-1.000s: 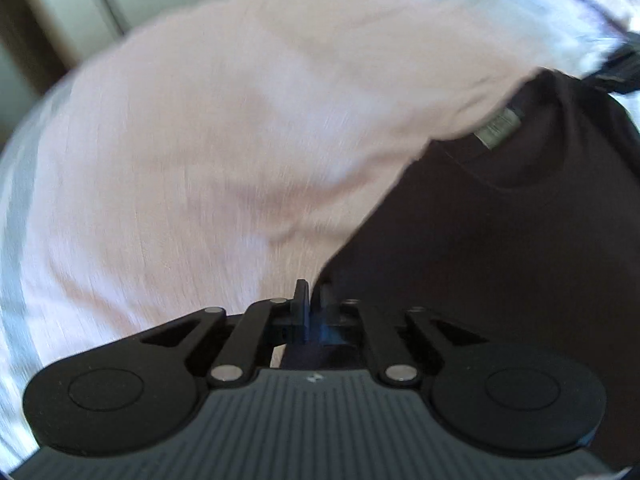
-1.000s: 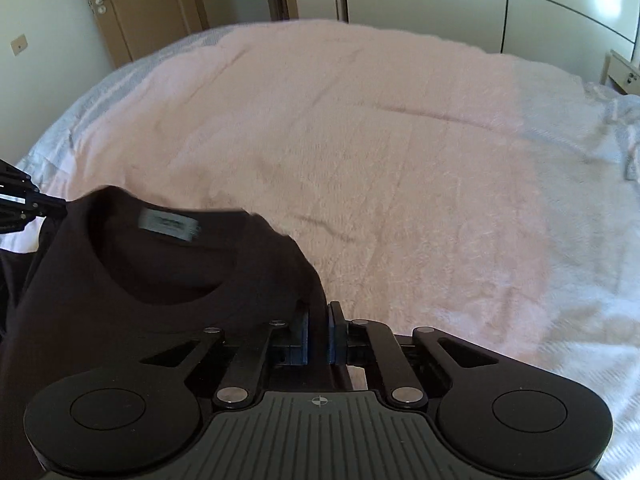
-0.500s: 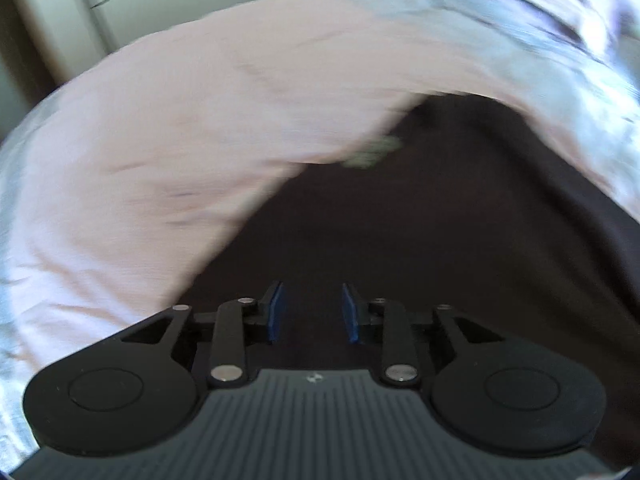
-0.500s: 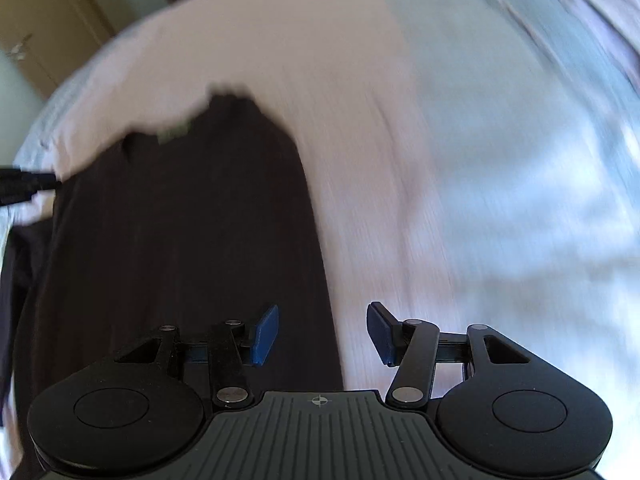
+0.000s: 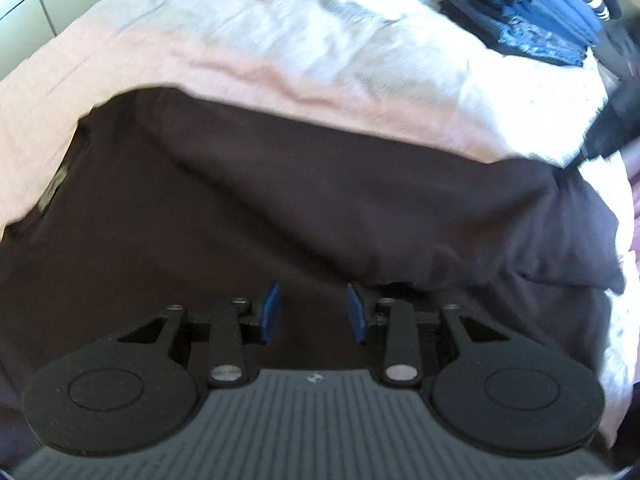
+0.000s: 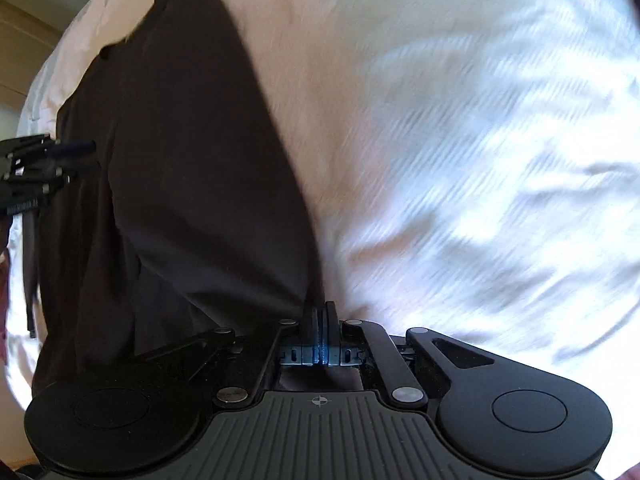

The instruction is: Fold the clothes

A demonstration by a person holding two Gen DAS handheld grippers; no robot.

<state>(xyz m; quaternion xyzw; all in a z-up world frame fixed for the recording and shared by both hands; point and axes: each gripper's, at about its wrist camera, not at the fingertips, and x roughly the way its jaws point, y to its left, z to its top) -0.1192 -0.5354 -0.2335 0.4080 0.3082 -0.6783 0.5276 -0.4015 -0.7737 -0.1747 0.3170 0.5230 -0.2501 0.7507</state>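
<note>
A dark brown shirt (image 5: 280,200) lies spread on the pink bedspread (image 5: 260,64), its neck label (image 5: 54,188) at the left. My left gripper (image 5: 313,312) is open just above the shirt, with nothing between its blue pads (image 5: 272,312). In the right wrist view the same shirt (image 6: 180,160) runs away from me. My right gripper (image 6: 320,316) is shut on the shirt's near right edge. The left gripper (image 6: 40,168) shows at the far left of that view, beside the shirt. The right gripper's dark shape (image 5: 612,120) sits at the shirt's right corner, blurred.
A stack of folded dark and blue clothes (image 5: 540,12) lies on the bed at the top right of the left wrist view. White, sunlit bedspread (image 6: 480,160) stretches to the right of the shirt. A wardrobe panel (image 5: 24,0) stands beyond the bed's far left.
A second ago both grippers were shut on the shirt near its collar. Both then opened and swung along the shirt. Now the right one has shut on the shirt's edge; the left remains open.
</note>
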